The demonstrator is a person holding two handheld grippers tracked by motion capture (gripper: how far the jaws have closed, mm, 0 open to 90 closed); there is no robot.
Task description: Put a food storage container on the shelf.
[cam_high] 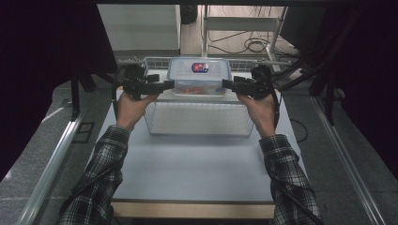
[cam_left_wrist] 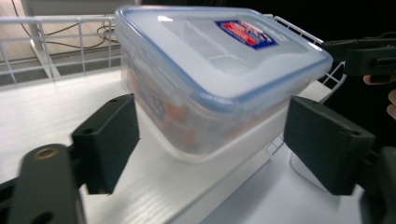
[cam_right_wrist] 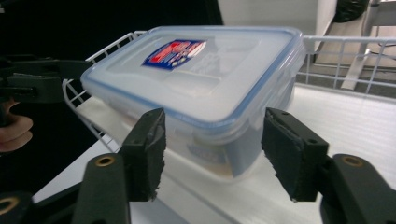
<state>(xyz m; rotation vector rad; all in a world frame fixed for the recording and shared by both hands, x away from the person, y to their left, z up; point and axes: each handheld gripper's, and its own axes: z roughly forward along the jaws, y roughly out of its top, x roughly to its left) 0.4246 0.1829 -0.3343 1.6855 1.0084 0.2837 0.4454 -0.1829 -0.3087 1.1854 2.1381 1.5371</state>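
While flanking the lidded plastic container (cam_high: pixel 199 76) at its two short ends, left hand-held gripper (cam_high: pixel 170 85) and right hand-held gripper (cam_high: pixel 225 84): jaws apart, nothing clamped, poised for a two-sided lift. Container resting on white shelf (cam_high: pixel 197 99) above wire basket (cam_high: pixel 198 119).

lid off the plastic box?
No. The lid sits flat on the plastic box, its blue rim running all the way round.

- Lidded container (cam_high: pixel 199 75) sits on the shelf (cam_high: pixel 197 97) at 12 o'clock, behind the wire basket (cam_high: pixel 199 119).
- Left gripper (cam_high: pixel 170 85) at its 9 o'clock end, right gripper (cam_high: pixel 226 84) at 3 o'clock.
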